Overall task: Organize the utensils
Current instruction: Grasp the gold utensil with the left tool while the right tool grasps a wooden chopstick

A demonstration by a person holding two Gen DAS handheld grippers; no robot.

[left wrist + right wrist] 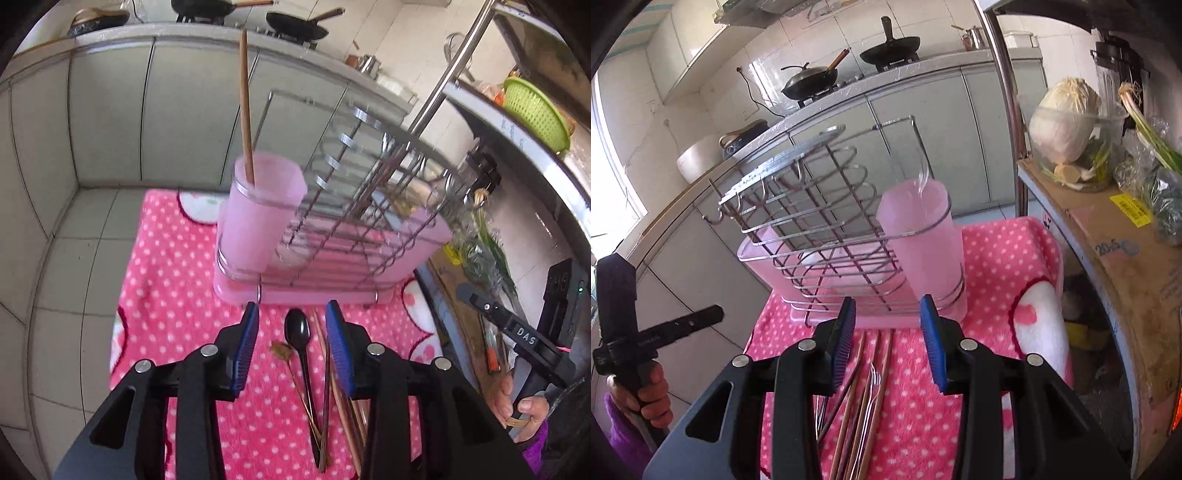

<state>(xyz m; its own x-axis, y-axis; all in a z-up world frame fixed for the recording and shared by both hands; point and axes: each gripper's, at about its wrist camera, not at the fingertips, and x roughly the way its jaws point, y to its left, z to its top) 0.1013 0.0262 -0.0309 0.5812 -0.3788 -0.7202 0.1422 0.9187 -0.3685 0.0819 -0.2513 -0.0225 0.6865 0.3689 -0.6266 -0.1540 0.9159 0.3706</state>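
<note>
A wire dish rack [362, 206] on a pink tray stands on a pink polka-dot towel [177, 280]. Its pink utensil cup [258, 218] holds one upright wooden chopstick [245, 110]. My left gripper [291, 325] is open and empty above a black spoon [298, 332] and several chopsticks [332, 387] lying on the towel. In the right wrist view the rack [812, 221] and cup [919, 236] stand ahead. My right gripper [888, 317] is open and empty above chopsticks [875, 369] and a metal fork [873, 384] on the towel [997, 266].
Kitchen cabinets [110, 110] with woks [809, 79] on a stove stand behind. A cardboard box [1115, 236] with a cabbage [1063, 122] in a bowl and green onions sits to the right. A green basket [535, 110] sits on a counter. A steel pole [1008, 110] rises beside the towel.
</note>
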